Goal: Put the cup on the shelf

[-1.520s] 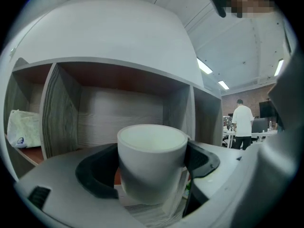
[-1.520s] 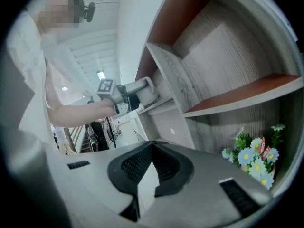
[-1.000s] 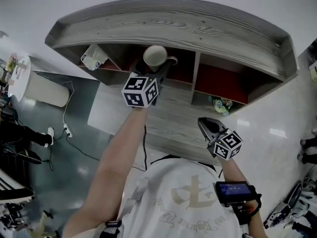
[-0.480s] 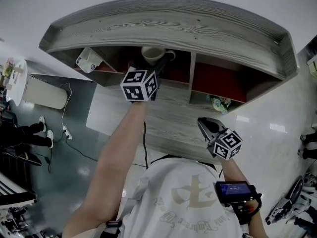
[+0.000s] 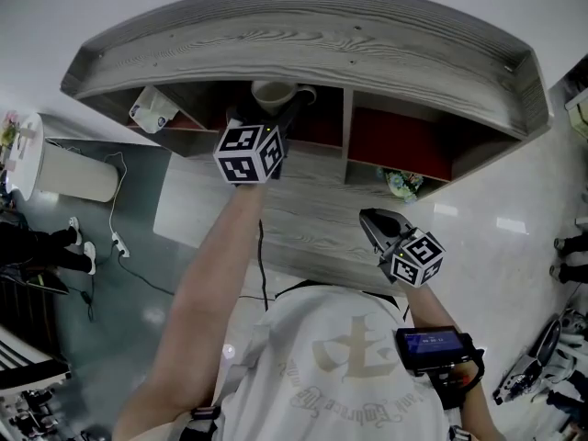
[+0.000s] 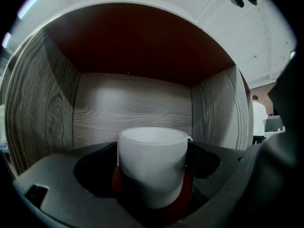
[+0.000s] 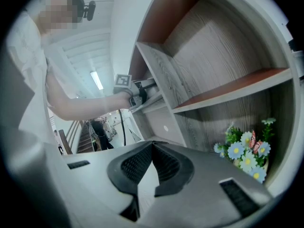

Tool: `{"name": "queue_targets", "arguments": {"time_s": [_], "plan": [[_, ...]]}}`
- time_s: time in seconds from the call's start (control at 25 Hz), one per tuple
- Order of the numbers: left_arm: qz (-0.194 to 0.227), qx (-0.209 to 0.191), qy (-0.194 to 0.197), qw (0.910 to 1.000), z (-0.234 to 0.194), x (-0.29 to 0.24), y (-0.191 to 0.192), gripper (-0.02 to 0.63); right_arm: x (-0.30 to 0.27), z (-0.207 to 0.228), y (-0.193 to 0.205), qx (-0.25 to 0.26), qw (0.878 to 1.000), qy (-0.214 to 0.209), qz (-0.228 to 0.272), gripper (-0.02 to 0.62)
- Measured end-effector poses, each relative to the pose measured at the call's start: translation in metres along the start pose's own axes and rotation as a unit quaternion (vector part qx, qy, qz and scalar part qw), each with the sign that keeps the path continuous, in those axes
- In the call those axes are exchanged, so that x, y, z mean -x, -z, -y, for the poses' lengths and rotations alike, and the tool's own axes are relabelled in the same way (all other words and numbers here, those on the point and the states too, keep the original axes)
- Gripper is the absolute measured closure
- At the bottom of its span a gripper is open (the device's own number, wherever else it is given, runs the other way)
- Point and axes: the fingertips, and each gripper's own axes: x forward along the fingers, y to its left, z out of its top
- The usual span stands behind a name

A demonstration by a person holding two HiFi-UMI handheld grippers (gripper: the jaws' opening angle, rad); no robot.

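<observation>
Jaws of the left gripper [image 5: 272, 110], close against the cup [image 6: 152, 160] with no gap showing, have just been opening, so release is likely starting on the red floor of the shelf's [image 5: 303, 39] upper middle compartment, near its front edge; next they should part fully and back straight out, while the right gripper [image 7: 153, 151] hangs closed and empty.

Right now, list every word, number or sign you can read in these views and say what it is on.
No text can be read anywhere.
Shirt back: a large emblem over a curved line of print, too blurred to read.
Wrist screen: blue characters, too small to read.
Left marker cube and right marker cube: black-and-white square patterns, no words.
</observation>
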Motion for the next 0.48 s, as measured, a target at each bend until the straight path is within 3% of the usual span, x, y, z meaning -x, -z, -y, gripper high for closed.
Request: {"name": "queue_targets", "arguments": {"time_s": [0.4, 0.48], "plan": [[0.014, 0.008, 0.011, 0.9998, -0.0029, 0.0018, -0.0057, 0.127, -0.0101, 0.0027, -0.0033, 0.007, 1.0, -0.011, -0.002, 0.591], [0.015, 0.015, 0.017, 0.9996, -0.0024, 0.0044, -0.008, 0.081, -0.0115, 0.0005, -0.0038, 0.009, 1.0, -0.015, -0.003, 0.591]]}}
